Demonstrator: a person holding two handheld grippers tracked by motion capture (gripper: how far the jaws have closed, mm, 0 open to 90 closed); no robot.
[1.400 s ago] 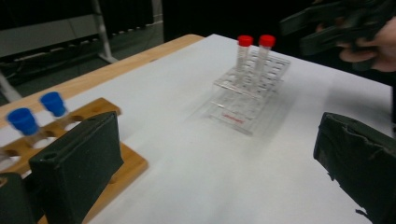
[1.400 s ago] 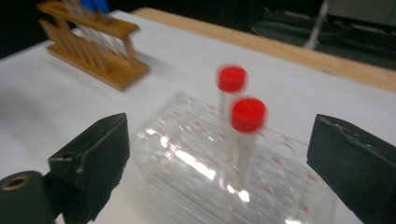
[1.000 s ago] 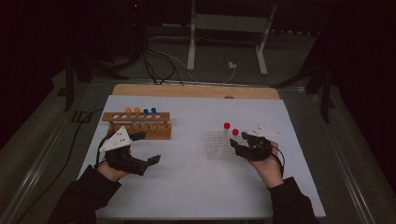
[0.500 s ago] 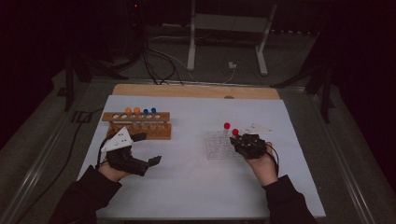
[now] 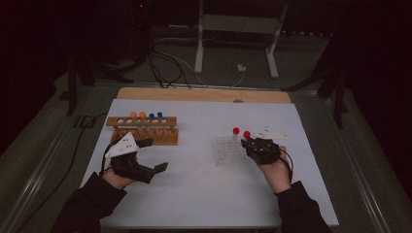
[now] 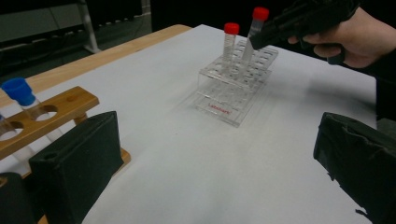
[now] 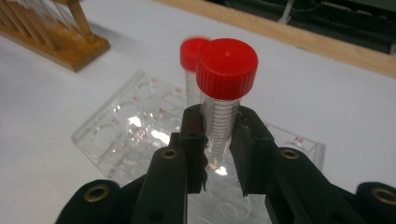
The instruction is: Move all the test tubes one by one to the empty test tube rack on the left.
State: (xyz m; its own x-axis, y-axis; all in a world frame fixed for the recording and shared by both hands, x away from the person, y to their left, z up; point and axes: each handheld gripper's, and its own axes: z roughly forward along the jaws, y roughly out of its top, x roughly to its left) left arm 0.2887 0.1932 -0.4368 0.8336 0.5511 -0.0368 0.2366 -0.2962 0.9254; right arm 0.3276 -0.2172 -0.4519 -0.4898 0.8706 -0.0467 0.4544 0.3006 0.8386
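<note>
Right now my right gripper point(image 7: 217, 140) is clamped on a red-capped tube point(image 7: 223, 93); both pads pinch its graduated wall just under the cap, after the jaws just closed in on it. In the right gripper view it sits centre frame, its tip showing between the jaws above the clear plastic rack point(image 7: 126, 135). In the left gripper view it's at upper right, leaning, lower end at the rack's top plate; I can't tell whether it's fully seated in a well.

A second red-capped tube point(image 6: 229, 42) stands upright in the same rack, just beside the one I hold.

My left gripper point(image 5: 153, 156) is at lower left of the high view, jaws wide apart with nothing between them, parked on the white table cover point(image 5: 194, 194) just in front of the wooden rack point(image 5: 143, 131).

Progress, as I read it:
- Wooden rack, left of centre in the high view, holds orange-capped tubes point(image 5: 137, 115) and blue-capped tubes point(image 5: 155, 116).
- Clear rack has just the two red ones; most wells are empty.
- Grip on this tube is made, so the grasp step is done.
- Left to do: lift it clear or press it home, whichever this is. Looks like early days for the whole job.
</note>
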